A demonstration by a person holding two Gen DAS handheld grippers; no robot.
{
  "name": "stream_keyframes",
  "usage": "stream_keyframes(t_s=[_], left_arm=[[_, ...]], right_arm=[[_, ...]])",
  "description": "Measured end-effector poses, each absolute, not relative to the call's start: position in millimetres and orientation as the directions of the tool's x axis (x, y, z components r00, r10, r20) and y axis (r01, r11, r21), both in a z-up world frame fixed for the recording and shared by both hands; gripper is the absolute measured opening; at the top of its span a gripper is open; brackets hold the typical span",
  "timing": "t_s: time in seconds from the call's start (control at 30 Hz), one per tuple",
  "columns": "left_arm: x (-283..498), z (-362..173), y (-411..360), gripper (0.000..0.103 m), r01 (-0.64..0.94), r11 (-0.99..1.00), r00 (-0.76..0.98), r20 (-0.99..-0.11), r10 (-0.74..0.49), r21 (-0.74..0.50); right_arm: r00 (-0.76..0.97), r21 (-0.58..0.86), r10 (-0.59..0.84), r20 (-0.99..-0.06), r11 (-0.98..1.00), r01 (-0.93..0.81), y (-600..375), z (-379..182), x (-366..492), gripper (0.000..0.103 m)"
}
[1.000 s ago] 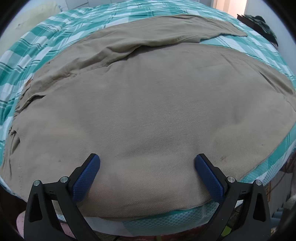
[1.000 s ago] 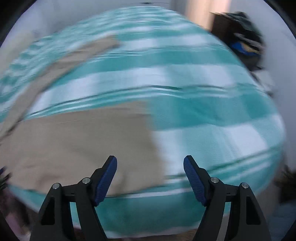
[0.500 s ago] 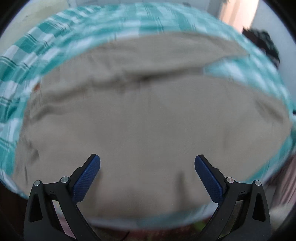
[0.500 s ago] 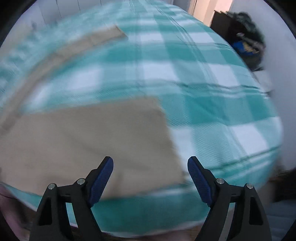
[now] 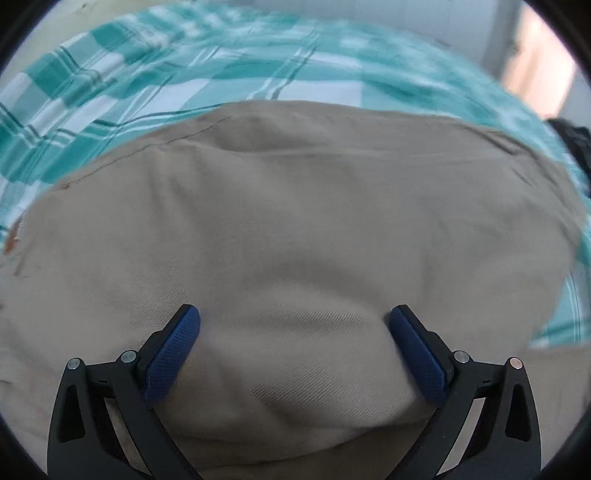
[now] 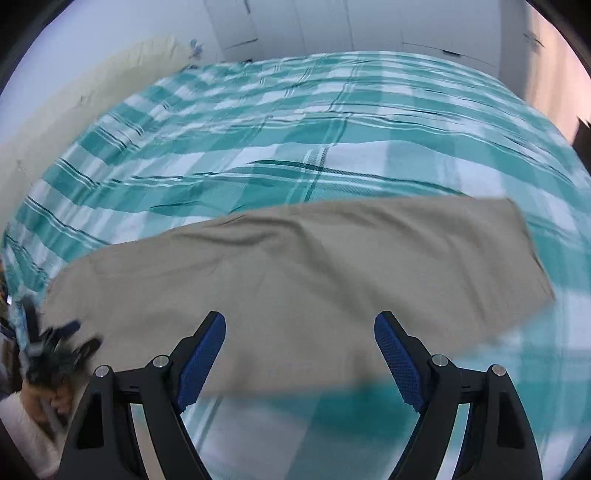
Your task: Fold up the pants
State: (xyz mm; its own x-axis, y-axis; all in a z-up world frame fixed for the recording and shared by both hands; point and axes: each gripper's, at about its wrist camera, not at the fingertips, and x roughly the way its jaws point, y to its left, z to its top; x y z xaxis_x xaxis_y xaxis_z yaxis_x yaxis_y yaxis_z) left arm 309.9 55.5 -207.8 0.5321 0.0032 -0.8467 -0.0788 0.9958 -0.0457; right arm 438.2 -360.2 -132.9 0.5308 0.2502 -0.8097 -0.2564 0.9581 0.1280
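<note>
Khaki pants (image 5: pixel 295 221) lie flat on a teal checked bedspread (image 5: pixel 184 85). My left gripper (image 5: pixel 295 317) hangs open low over the wide part of the pants, and a soft bulge of fabric rises between its blue pads without being pinched. In the right wrist view the pants (image 6: pixel 314 266) stretch across the bed as one long leg, its hem (image 6: pixel 524 258) at the right. Over the near edge of that leg, my right gripper (image 6: pixel 301 321) stands open with nothing held. The left gripper (image 6: pixel 55 343) shows blurred at the lower left of that view.
The bedspread (image 6: pixel 295 147) runs far beyond the pants. A cream pillow (image 6: pixel 74 96) lies at the back left, with white wardrobe doors (image 6: pixel 295 26) behind the bed. A dark object (image 5: pixel 576 144) sits off the bed's right side. The near bed edge runs under both grippers.
Both grippers have swept sideways. The right one went from the hem to the middle of the leg. The left one now sits closer over the fabric. Both stayed open.
</note>
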Motion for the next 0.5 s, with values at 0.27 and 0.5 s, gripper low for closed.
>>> stream_keyframes(t_s=[0.27, 0.5], left_arm=[[300.8, -211.8, 56.6, 0.102, -0.074, 0.996, 0.564, -0.826, 0.000, -0.051], [310.5, -213.7, 53.1, 0.102, -0.076, 0.996, 0.579, -0.815, -0.001, -0.056]], right_arm=[[0.573, -0.005, -0.032, -0.819, 0.999, 0.049, -501.3, -182.6, 484.0, 0.053], [0.602, 0.320, 0.151, -0.784, 0.929, 0.185, -577.2, -171.7, 449.9, 0.054]])
